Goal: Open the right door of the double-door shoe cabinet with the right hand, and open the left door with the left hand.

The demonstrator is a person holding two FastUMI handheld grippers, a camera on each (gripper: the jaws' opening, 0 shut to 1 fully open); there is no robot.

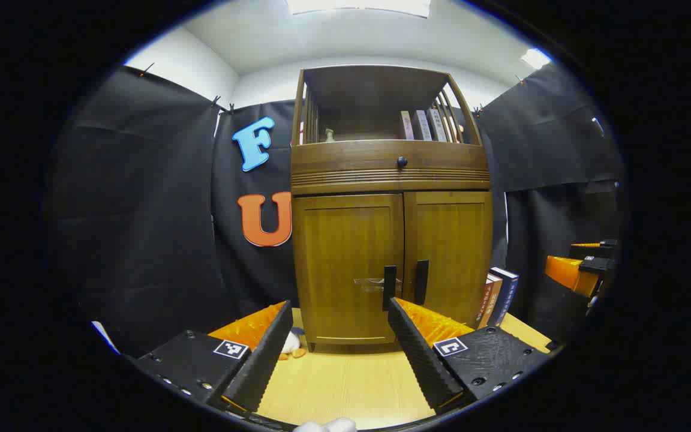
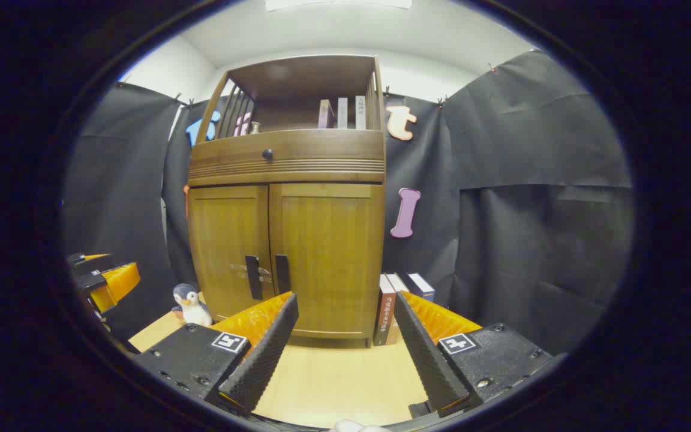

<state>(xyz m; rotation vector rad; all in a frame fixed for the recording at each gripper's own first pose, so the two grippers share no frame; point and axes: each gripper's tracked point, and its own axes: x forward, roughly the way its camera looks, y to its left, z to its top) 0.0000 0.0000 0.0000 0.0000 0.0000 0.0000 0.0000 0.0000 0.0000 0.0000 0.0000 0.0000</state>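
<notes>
Tabletop [image 1: 345, 384] holds closed shoe cabinet [image 1: 390, 264] beyond both grippers' spread fingers [image 2: 261, 354].

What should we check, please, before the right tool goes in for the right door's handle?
1. Both doors shut: ok. The right door and left door sit flush.
2. Right handle free to grasp: ok, nothing is in front of it.
3. Right tool open: ok, its fingers stand wide apart with nothing between them.
4. Right tool lined up with the handle: not ok, the handle sits to the left of the gap between its fingers.
5. Door's swing path: cannot tell. The books stand on the table beside the cabinet's right side.
6. Left tool ready: ok, open and facing the left handle.
</notes>
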